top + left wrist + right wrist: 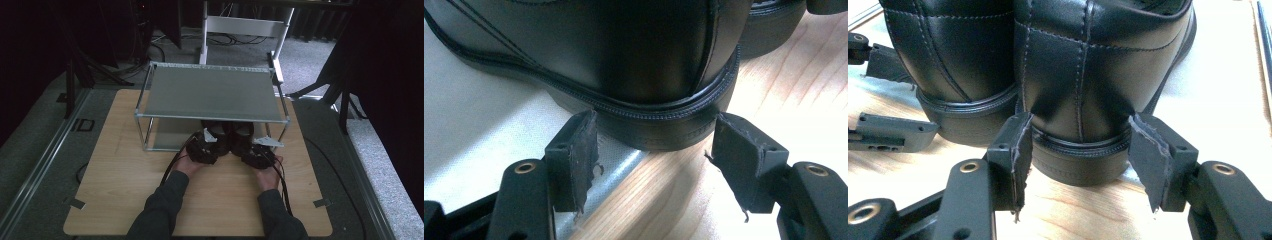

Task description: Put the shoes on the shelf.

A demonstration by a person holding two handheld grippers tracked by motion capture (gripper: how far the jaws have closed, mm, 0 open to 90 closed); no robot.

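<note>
Two black shoes (963,65) (1093,75), heels outward. One metal rack (210,92), one wooden table (125,170). Two grippers (204,147) (257,155)

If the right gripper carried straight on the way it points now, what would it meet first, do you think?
Most likely the heel of the black shoe directly ahead. The right gripper is open, its fingers flanking that heel, which may already sit between them; depth is hard to judge.

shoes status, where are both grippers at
Left gripper open around left shoe heel. Right gripper open around right shoe heel. Shoes under rack shelf.
</note>
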